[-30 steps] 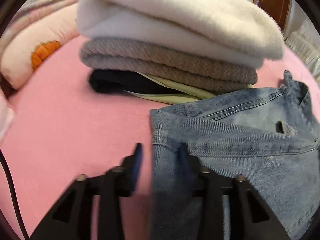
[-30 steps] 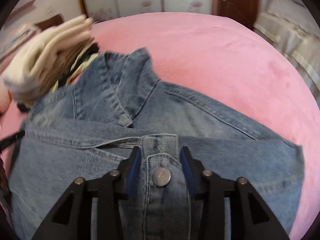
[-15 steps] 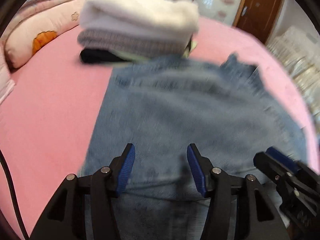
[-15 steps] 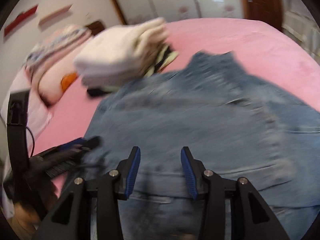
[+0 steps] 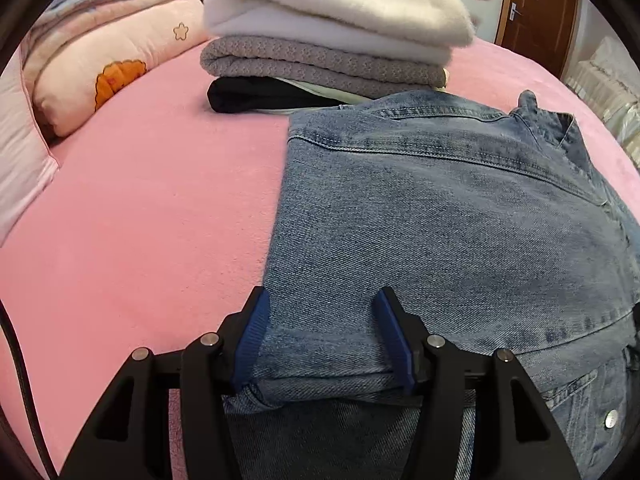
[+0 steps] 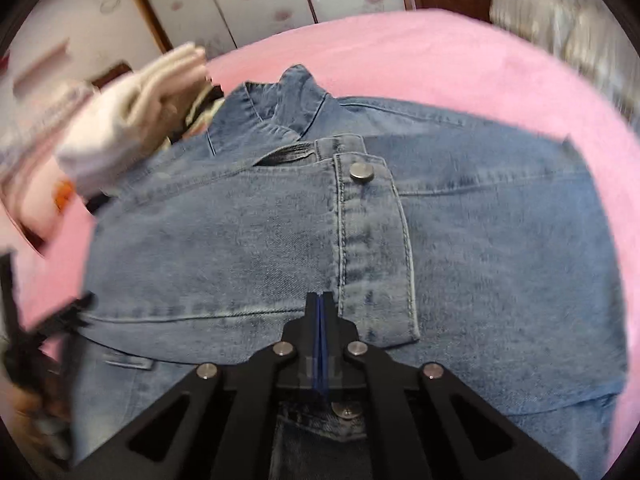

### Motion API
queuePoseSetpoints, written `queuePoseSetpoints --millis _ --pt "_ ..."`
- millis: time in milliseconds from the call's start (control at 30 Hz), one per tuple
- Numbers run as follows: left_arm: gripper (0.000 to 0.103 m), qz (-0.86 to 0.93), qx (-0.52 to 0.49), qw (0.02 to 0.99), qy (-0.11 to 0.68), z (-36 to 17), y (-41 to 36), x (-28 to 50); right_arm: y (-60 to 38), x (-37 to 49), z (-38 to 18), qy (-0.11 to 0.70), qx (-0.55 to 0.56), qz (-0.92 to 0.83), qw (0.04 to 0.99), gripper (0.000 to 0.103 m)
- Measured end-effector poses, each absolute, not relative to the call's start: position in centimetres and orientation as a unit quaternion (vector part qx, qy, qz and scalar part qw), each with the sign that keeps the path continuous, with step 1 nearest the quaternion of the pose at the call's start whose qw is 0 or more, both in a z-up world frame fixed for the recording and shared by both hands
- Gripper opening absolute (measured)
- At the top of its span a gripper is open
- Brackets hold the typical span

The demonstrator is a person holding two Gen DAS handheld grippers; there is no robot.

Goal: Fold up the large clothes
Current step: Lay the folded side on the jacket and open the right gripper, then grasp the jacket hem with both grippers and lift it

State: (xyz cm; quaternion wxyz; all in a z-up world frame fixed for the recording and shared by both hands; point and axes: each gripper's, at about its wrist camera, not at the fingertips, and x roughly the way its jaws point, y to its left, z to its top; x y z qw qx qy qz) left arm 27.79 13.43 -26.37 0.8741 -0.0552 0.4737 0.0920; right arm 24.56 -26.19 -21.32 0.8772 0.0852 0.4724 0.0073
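Note:
A blue denim jacket (image 5: 440, 216) lies folded on the pink bed, collar at the far end; it also shows in the right wrist view (image 6: 280, 248). My left gripper (image 5: 322, 312) is open, its blue pads straddling the jacket's near left edge above the folded hem. My right gripper (image 6: 320, 302) is shut, its tips pressed together over the jacket near the button placket (image 6: 372, 240); I cannot tell if cloth is pinched between them.
A stack of folded clothes (image 5: 332, 40), white on grey on black, sits just beyond the jacket. A pink pillow (image 5: 108, 68) lies at the far left. Pink bedsheet (image 5: 140, 220) spreads to the left. A wooden door (image 5: 536, 8) stands behind.
Both grippers pulled back toward the jacket's near edge. The right gripper went from open to shut. The left gripper stayed open and now straddles the folded hem.

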Motion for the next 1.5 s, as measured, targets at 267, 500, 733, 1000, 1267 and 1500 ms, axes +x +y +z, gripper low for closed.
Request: queuePoseSetpoints --millis 267,500,733,1000,1267,1500 --pt "0.067 0.079 -0.074 0.862 0.495 -25.1 13.0 27.1 -24.5 23.3 -19.3 0.470 0.068 -0.016 0.880 0.015" --pt "0.085 0.045 -0.068 0.867 0.492 -21.5 10.8 24.9 -25.8 19.8 -15.8 0.447 0.071 -0.049 0.890 0.037" --pt "0.085 0.001 -0.060 0.882 0.467 -15.9 7.3 21.0 -26.2 16.4 -11.9 0.433 0.074 -0.082 0.895 0.040" --pt "0.085 -0.049 -0.090 0.903 0.417 -9.0 5.2 14.2 -24.9 10.3 -6.8 0.405 0.055 -0.093 0.908 0.041" --pt "0.085 -0.066 -0.069 0.917 0.388 -4.7 4.2 7.6 -23.0 4.2 -3.1 0.373 0.032 -0.081 0.924 0.047" --pt "0.085 -0.072 -0.048 0.928 0.361 -2.9 3.7 2.6 -21.6 -0.6 -1.1 0.334 0.003 -0.076 0.939 0.060"
